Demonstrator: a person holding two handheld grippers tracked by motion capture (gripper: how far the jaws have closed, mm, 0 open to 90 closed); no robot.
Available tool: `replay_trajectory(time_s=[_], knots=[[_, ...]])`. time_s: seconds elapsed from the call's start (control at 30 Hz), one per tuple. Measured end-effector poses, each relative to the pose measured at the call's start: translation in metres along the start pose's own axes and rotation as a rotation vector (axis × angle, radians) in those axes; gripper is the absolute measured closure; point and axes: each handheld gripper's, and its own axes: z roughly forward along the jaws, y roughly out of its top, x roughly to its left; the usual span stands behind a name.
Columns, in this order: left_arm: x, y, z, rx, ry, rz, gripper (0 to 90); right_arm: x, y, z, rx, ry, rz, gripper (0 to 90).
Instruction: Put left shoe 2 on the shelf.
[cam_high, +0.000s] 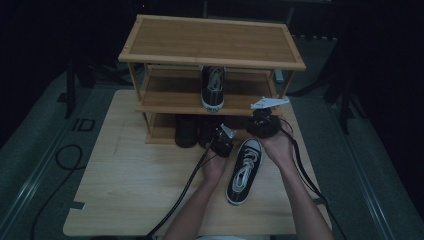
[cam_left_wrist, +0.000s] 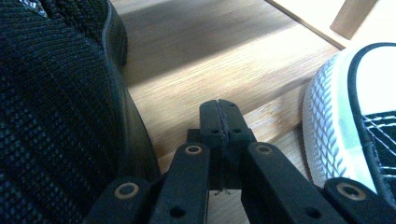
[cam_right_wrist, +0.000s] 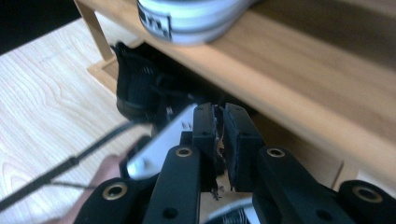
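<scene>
Both tongs hover at the toe of a loose sneaker before the shoe rack.

The sneaker (cam_high: 244, 171) lies sole-down on the table (cam_high: 130, 180), toe toward the rack (cam_high: 210, 42); its likely mate (cam_high: 213, 87) sits on the middle shelf; the left tongs (cam_high: 221, 140) are closed on nothing, the right tongs (cam_high: 263, 123) nearly closed and also empty; judging by this, they should open wide, grip the sneaker's sides, then lift it level.
</scene>
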Motion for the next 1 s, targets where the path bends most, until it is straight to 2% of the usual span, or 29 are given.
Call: replay_trajectory(time_s=[0.2, 0.4, 0.73, 1.0], knots=[[0.000, 0.000, 0.000, 0.001, -0.003, -0.003, 90.0, -0.006, -0.025, 0.000, 0.058, -0.011, 0.057, 78.8], [0.001, 0.000, 0.000, 0.000, -0.009, -0.004, 90.0, -0.011, -0.047, 0.001, 0.078, -0.017, 0.100, 73.4], [0.001, 0.000, 0.000, 0.001, -0.008, -0.005, 90.0, -0.009, -0.063, -0.002, 0.102, -0.028, 0.084, 69.3], [0.001, 0.000, 0.000, 0.000, -0.008, -0.005, 90.0, -0.010, -0.071, -0.005, 0.108, -0.033, 0.094, 65.3]])
